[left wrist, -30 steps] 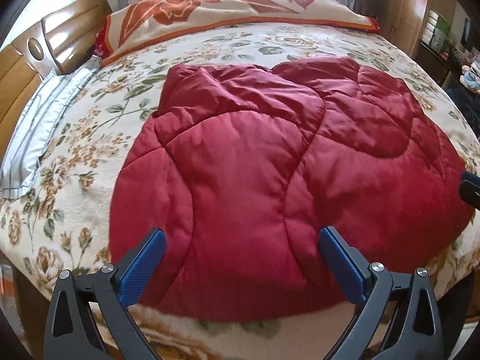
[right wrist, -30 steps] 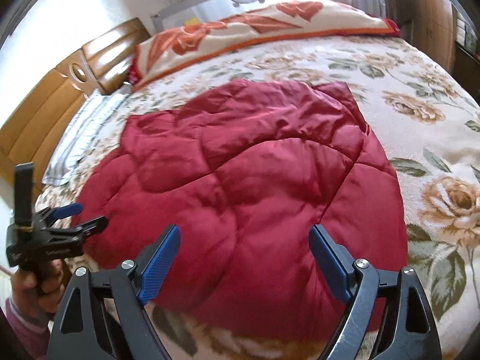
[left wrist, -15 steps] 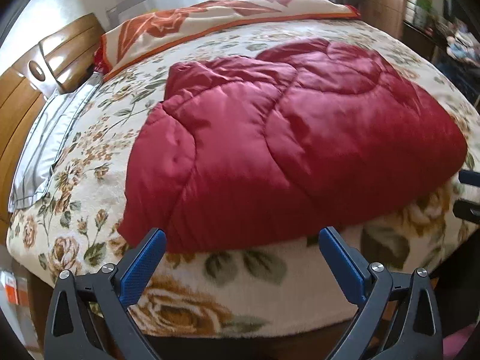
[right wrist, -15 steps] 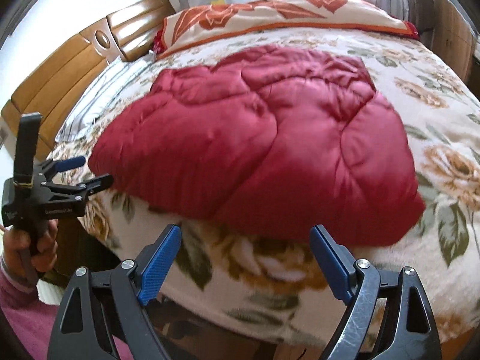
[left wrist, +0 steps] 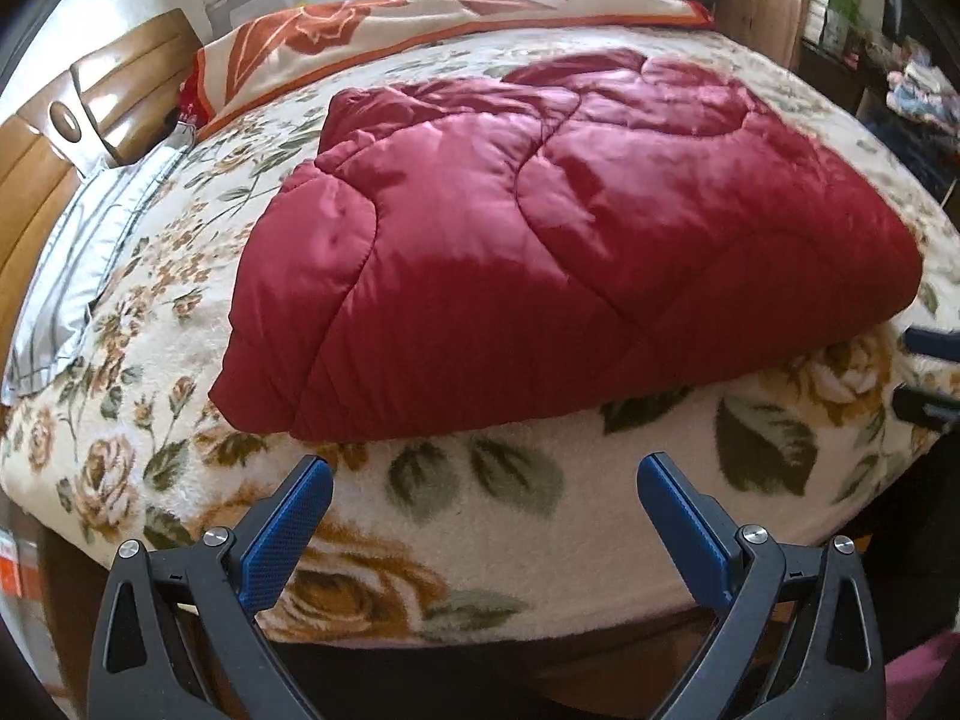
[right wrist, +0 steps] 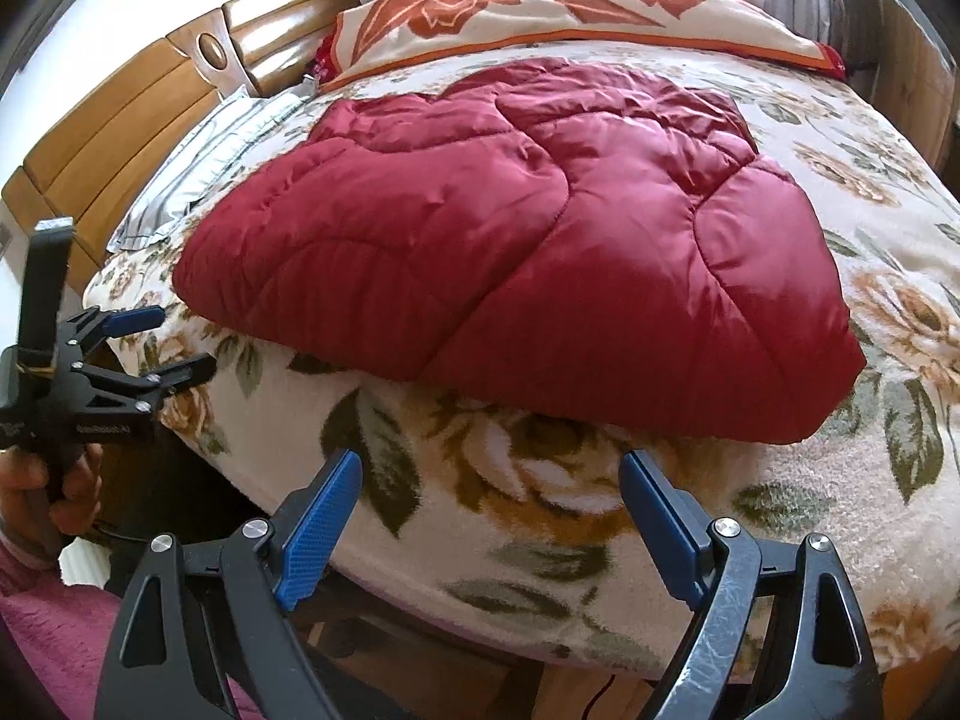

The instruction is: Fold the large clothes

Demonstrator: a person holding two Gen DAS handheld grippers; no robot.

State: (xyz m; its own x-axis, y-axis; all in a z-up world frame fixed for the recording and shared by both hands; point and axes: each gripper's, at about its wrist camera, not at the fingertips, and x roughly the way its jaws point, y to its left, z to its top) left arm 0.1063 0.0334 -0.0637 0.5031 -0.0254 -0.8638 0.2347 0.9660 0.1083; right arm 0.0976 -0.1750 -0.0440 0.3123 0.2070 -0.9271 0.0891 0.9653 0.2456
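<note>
The quilt (left wrist: pixel 558 252) lies ahead of both my tongs, long axis crosswise. My left tongs (left wrist: pixel 480 516) and right tongs (right wrist: pixel 489 507) gape wide, empty, about equally near its front edge.

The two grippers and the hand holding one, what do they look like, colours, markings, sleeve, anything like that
Both the left gripper and the right gripper have black triangular-cutout frames, silver pivot bolts and textured blue fingertip pads. Seen from the right wrist camera, the left gripper carries small white lettering, too small to read, and a tall black post. The hand gripping it is bare, with a magenta sleeve at the wrist.
</note>
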